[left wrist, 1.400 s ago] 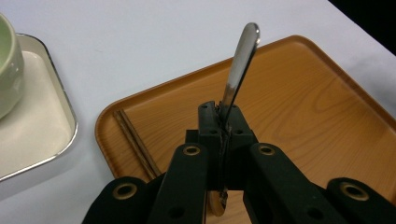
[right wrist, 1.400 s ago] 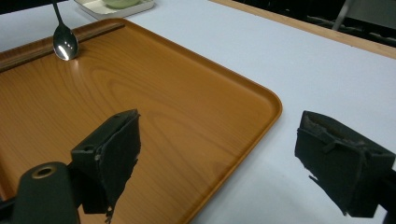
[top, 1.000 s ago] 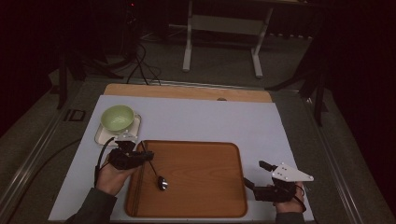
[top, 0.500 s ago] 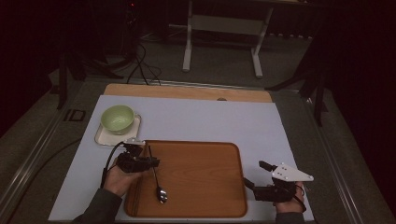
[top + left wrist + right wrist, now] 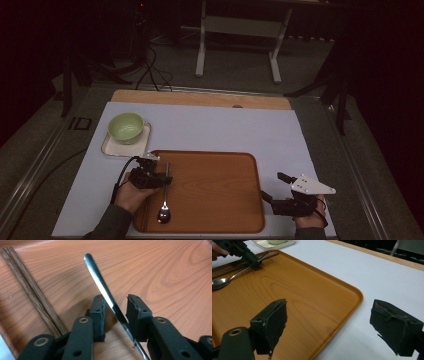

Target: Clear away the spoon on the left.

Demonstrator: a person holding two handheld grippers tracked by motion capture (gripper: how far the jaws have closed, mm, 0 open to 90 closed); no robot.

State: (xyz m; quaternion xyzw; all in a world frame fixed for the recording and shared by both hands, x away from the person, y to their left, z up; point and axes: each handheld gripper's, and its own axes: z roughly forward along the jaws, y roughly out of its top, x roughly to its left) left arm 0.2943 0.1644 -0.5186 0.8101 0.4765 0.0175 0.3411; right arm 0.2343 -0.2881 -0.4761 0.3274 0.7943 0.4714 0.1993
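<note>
A metal spoon lies on the left part of the wooden tray, bowl end toward me. My left gripper sits low over its handle. In the left gripper view the spoon's handle runs between the two pads with a gap on each side. The left gripper has just been opening its jaws and no longer presses on the handle. My right gripper rests at the tray's front right corner, and the right gripper stands wide open with nothing between its pads.
A green bowl sits on a white square plate behind the tray's left corner. Dark wooden chopsticks lie on the tray along its left rim, beside the spoon. White mat covers the table around the tray.
The left hand came down and toward me with the spoon. The spoon now lies flat on the tray and the jaws have parted from its handle. The right hand has not moved.
</note>
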